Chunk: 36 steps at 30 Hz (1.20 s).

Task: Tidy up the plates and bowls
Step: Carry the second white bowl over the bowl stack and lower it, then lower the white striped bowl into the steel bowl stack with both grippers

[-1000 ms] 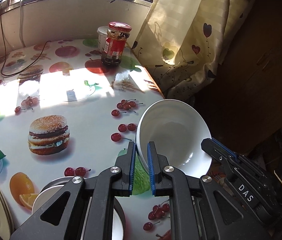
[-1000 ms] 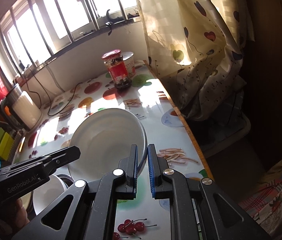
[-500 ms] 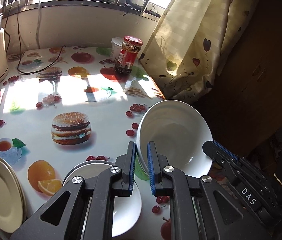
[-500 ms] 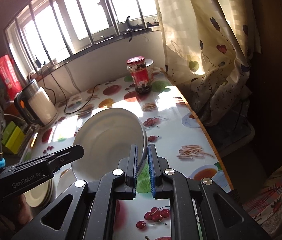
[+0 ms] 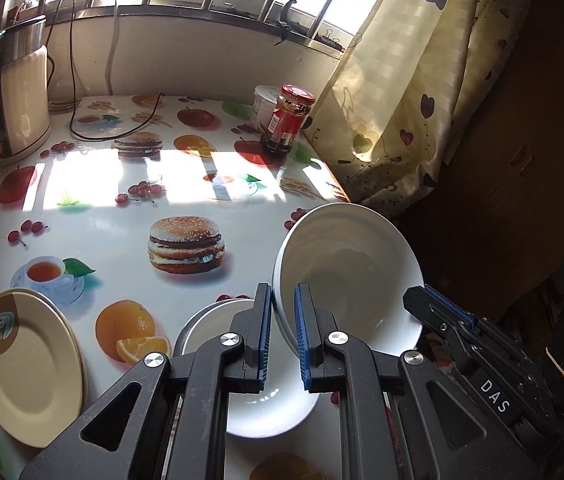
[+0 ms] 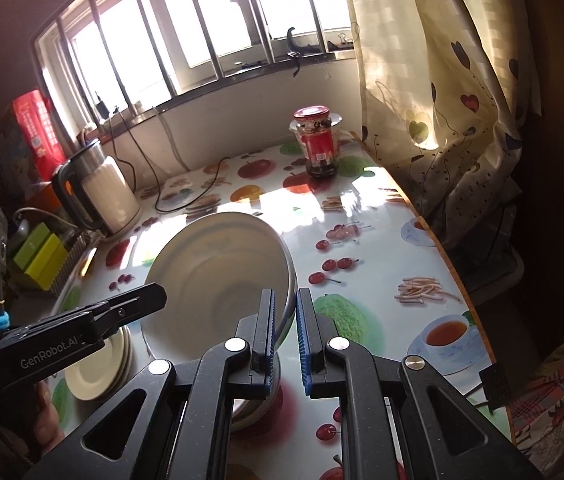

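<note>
Left gripper (image 5: 283, 332) is clamped on the near rim of the white bowl (image 5: 348, 268), jaws nearly closed around it; right gripper (image 6: 284, 334) pinches the opposite rim, same narrow gap. Bowl is tilted, held above the table (image 5: 101, 232), over the stacked bowls (image 5: 269, 408) below; looks like two nested, exact count unclear. One stack of cream plates (image 5: 25, 364) at left, at least two. One red-lidded jar (image 5: 288, 120), label unreadable, with one white tub (image 5: 263, 110) behind it; one kettle (image 5: 13, 92). Readable: "DAS" on the right tool, "GenRobot.AI" on the left. Versus 1.0 s ago: both cameras are higher and further back, so the kettle and plates are now in view; grips unchanged.
</note>
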Motion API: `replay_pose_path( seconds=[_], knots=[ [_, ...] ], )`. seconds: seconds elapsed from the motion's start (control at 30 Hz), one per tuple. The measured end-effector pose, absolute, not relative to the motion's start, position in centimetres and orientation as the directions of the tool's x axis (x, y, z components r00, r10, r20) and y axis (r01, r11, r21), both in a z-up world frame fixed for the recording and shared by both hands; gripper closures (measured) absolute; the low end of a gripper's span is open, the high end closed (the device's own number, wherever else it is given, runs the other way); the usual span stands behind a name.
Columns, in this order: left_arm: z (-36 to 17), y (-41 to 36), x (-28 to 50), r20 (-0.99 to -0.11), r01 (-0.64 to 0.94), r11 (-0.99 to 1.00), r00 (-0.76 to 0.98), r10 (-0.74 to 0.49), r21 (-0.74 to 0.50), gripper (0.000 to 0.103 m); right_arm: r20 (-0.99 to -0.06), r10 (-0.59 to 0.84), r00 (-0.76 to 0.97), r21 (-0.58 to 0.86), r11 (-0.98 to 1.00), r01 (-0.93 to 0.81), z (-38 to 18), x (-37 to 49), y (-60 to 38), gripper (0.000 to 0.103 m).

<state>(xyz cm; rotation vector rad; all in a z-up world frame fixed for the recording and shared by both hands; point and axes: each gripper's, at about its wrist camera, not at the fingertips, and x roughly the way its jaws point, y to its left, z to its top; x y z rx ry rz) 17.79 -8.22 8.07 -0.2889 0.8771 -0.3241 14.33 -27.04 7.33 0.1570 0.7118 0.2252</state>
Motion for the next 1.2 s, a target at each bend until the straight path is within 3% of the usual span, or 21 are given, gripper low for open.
replay_pose_path(
  seconds=[1.2],
  knots=[
    [3.9, -4.4, 15.4, -0.763, 0.052, 0.928, 0.554, -0.334, -0.369, 0.091, -0.699, 0.308, 0.645, 0.226, 0.951, -0.210, 2.8, 13.4, -22.9, 0.092]
  ],
)
